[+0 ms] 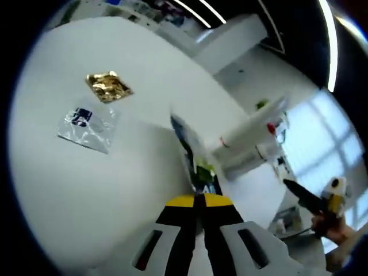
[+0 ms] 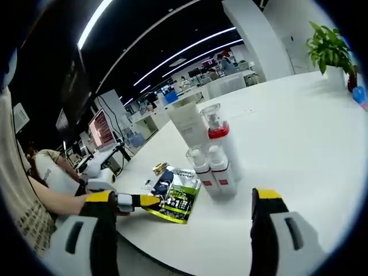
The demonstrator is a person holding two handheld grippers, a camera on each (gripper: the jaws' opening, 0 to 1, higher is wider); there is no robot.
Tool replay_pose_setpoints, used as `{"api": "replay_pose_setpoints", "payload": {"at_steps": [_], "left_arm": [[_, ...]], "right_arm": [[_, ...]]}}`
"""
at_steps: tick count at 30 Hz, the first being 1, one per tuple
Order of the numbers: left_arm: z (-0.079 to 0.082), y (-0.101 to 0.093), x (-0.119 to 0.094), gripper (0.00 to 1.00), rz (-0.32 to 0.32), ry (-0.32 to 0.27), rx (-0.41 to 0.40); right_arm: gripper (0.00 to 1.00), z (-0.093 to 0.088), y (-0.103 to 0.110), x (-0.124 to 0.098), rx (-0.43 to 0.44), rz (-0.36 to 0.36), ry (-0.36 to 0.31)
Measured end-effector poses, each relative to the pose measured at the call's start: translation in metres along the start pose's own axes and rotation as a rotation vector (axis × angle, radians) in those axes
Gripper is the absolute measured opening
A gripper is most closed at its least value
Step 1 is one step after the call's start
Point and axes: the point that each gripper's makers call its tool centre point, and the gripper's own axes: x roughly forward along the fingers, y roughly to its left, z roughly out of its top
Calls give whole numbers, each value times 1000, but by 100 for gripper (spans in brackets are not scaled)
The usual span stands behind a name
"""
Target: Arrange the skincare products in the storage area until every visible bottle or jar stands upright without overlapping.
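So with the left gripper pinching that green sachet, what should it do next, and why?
Probably lay the green sachet flat beside the gold sachet, clear of the upright bottles. The left gripper is shut on its edge, and it lies close to the bottles.

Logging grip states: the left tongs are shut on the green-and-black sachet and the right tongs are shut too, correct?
Not quite. The right tongs are open, holding nothing, as the right gripper view shows. The left tongs are indeed shut on the green-and-black sachet.

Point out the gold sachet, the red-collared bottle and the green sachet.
gold sachet [image 1: 108,86], left gripper view, centre of foil.
red-collared bottle [image 2: 220,135], right gripper view, red collar.
green sachet [image 2: 179,201], right gripper view, printed face.
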Motion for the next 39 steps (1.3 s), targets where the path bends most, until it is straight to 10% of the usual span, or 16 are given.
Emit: {"api": "replay_pose_setpoints", "payload": {"at_steps": [8, 28, 39], "left_arm": [[0, 2, 1, 0, 28, 18, 93], [9, 4, 0, 41, 141, 129, 752], [13, -3, 43, 55, 79, 195, 862]], "right_arm": [[99, 0, -1, -1, 2, -5, -2], [99, -1, 0, -1, -1, -1, 5], [99, -1, 0, -1, -1, -2, 5]]}}
